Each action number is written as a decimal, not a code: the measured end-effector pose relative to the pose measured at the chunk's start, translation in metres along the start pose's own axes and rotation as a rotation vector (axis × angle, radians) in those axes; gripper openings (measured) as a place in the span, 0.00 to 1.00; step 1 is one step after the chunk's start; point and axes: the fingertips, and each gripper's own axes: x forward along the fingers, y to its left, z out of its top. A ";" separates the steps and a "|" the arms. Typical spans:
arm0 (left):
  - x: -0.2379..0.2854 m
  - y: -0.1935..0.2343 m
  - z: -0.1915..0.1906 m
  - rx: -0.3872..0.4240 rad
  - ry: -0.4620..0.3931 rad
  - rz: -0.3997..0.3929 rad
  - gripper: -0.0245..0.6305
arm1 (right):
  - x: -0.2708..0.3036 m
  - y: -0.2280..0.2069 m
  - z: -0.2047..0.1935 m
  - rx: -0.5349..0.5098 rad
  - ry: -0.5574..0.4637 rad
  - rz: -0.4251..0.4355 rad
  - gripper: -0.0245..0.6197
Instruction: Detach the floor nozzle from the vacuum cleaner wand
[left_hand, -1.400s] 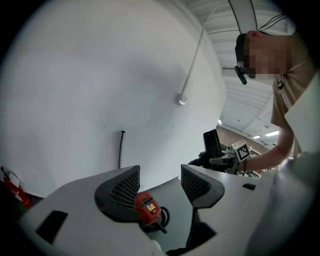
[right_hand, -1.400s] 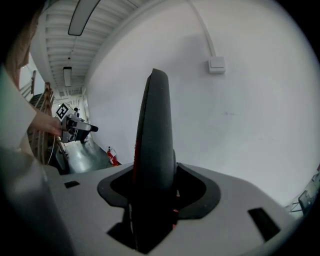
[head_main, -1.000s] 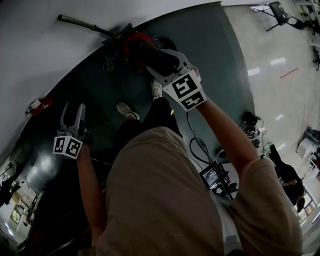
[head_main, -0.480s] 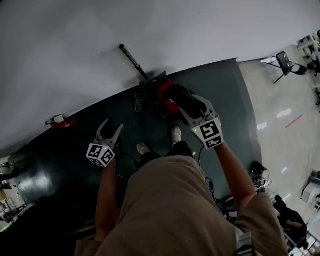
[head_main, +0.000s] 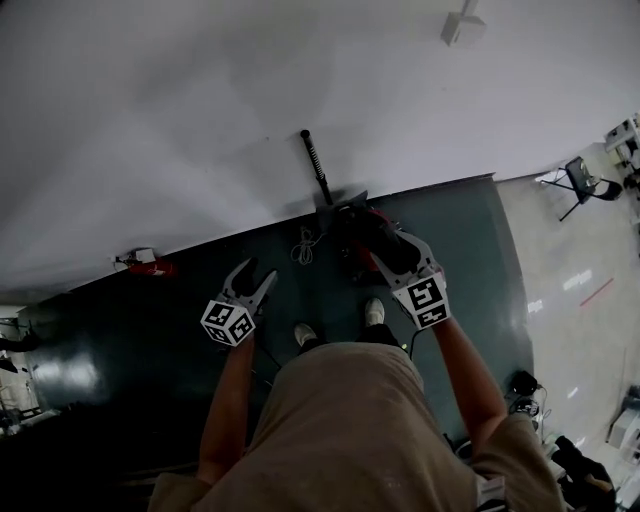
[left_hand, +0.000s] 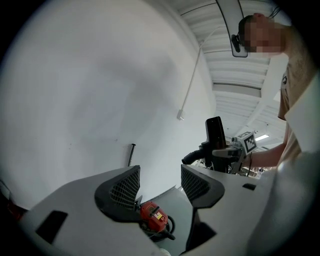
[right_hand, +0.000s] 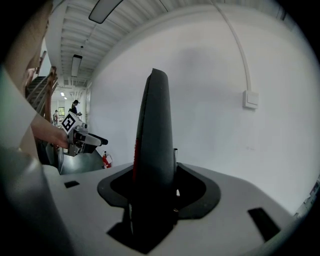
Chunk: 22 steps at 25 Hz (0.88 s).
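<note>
The vacuum cleaner (head_main: 352, 222), red and black, stands on the dark floor mat by the white wall. Its thin black wand (head_main: 314, 162) leans up against the wall, with a dark flat piece (head_main: 336, 207) at its foot. My right gripper (head_main: 388, 248) is shut on the vacuum's black upright handle part (right_hand: 154, 145), which fills the gap between the jaws in the right gripper view (right_hand: 155, 197). To the left, my left gripper (head_main: 257, 275) hangs open and holds nothing. The left gripper view (left_hand: 160, 182) shows the red body (left_hand: 152, 217) and the wand (left_hand: 131, 154) beyond its fingers.
A red extinguisher with a white box (head_main: 145, 262) lies by the wall at the left. A coiled cord (head_main: 303, 245) lies on the mat (head_main: 150, 330) near the vacuum. My shoes (head_main: 374, 311) stand just behind it. A pale floor with chairs (head_main: 580, 180) lies to the right.
Both grippers have risen and look farther from the floor. The left gripper has moved right, nearer the vacuum. The right stays shut on the black handle part.
</note>
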 end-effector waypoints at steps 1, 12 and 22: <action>-0.002 0.002 -0.001 -0.004 0.002 -0.002 0.44 | 0.001 0.005 0.000 -0.004 0.005 0.001 0.39; 0.002 0.002 -0.005 -0.016 0.016 -0.019 0.44 | 0.002 0.004 -0.002 0.025 0.026 -0.037 0.39; 0.034 -0.031 -0.009 -0.008 0.051 -0.014 0.44 | -0.024 -0.037 -0.013 0.164 -0.044 -0.024 0.39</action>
